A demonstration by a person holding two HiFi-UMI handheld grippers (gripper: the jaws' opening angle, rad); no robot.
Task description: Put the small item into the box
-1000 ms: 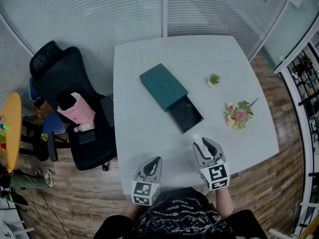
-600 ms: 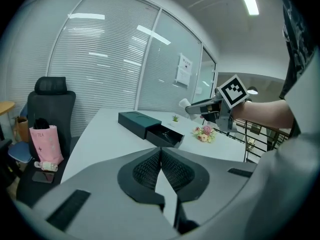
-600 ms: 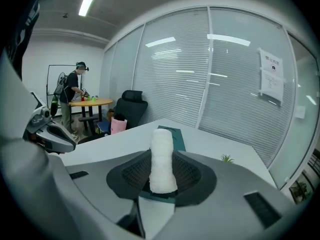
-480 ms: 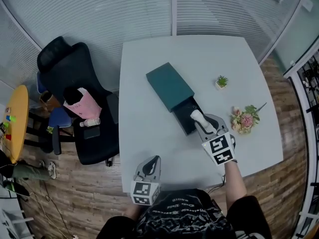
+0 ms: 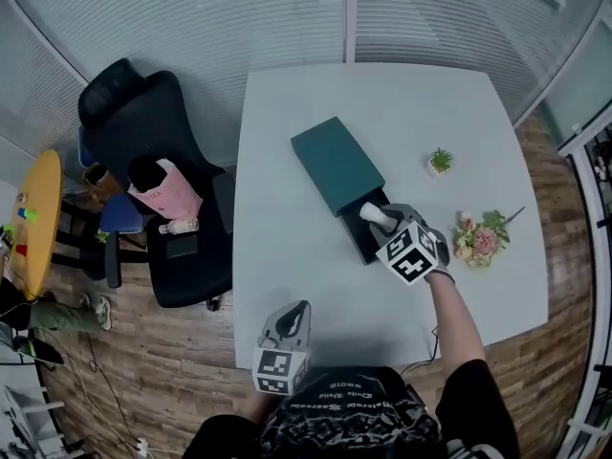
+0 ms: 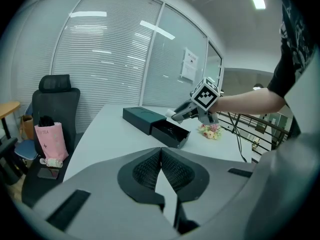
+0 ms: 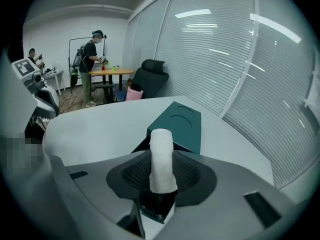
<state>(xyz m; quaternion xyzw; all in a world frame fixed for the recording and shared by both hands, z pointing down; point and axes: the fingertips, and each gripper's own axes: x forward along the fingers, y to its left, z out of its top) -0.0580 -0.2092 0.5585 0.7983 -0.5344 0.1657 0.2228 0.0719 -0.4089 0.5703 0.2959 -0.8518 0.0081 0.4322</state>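
R gripper (image 5: 380, 220) clamps white roll (image 7: 161, 159) | prob over box (image 5: 335, 161) | L gripper (image 5: 296, 308) closed

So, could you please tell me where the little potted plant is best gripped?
Probably at its white pot, coming in low from the side: it stands upright and alone on the table, and the pot is the firm part, while the green leaves on top would only bend.

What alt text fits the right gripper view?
The right claw is shut on a small white cylinder, with the dark green box right behind it on a white table. Farther back are an office chair and window blinds.
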